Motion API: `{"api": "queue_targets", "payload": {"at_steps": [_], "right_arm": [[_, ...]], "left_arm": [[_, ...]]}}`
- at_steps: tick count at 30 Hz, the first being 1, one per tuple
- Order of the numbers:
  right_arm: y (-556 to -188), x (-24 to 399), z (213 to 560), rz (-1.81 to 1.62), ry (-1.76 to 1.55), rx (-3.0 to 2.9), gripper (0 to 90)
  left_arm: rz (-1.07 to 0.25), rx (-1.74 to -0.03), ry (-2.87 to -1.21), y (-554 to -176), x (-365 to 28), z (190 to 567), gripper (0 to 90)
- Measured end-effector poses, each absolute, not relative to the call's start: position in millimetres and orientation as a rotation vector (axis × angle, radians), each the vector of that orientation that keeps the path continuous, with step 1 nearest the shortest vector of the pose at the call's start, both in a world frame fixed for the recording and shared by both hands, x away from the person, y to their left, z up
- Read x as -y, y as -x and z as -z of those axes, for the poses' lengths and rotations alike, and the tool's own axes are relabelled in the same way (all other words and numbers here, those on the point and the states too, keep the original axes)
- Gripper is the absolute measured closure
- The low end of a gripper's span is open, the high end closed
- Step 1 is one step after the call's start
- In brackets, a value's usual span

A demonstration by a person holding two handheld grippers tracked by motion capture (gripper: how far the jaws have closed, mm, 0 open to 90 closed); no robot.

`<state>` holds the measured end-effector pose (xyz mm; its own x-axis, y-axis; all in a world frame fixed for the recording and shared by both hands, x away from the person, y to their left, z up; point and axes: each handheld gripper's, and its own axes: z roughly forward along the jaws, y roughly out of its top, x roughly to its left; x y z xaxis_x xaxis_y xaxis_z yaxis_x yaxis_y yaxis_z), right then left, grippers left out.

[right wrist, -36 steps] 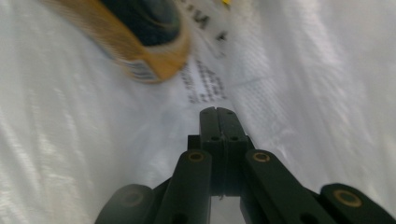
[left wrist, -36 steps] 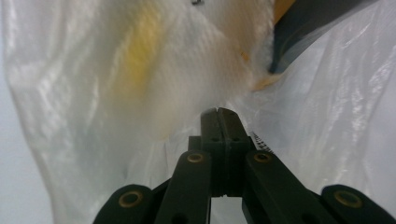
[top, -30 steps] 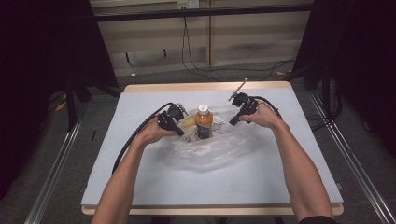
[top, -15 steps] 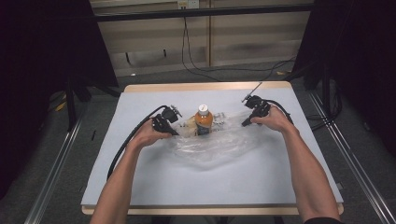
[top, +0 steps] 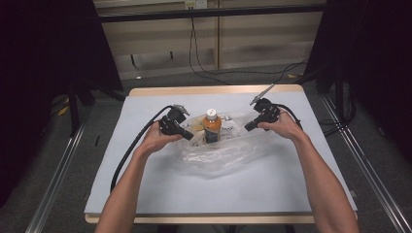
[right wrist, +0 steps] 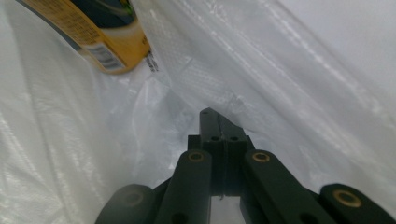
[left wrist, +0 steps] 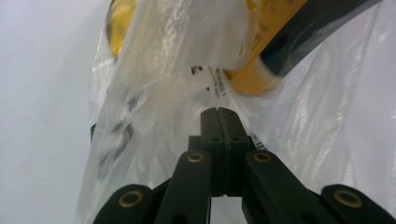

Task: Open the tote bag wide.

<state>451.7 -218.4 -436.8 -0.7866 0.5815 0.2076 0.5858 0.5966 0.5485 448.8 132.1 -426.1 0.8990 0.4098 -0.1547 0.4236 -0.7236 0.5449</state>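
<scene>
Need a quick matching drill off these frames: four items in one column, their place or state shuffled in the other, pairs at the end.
Items:
1. bottle
2. plastic bag
3. left gripper
4. right gripper

Places or states:
A. jaws shut on the bag's edge at the left of the high view
B. clear, crumpled, lying on the white table
C. upright in the bag, white cap, orange body
D. jaws shut on the bag's edge at the right of the high view

Pairs: 1-C, 2-B, 3-A, 4-D
</scene>
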Motion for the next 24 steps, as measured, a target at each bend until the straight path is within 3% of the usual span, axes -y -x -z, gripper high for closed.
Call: {"api": "queue_targets", "payload": {"at_steps": [9, 18, 24], "right_arm": [[-432.4, 219.7, 420.0, 1.175, 1.001, 2.773, 90.0], [-408.6, 211.8, 406.9, 1.337, 0.946, 2.78, 90.0], [-391.8, 220.6, 407.0, 1.455, 1.046, 2.763, 90.0]], "left_arm": [[0.021, -0.601, -2.275, -430.7, -144.5, 413.5, 90.0], [-0.038, -0.576, -2.24, -410.9, -155.2, 406.5, 90.0], [-0.073, -0.626, -2.126, -390.3, -171.4, 408.1, 90.0]]}}
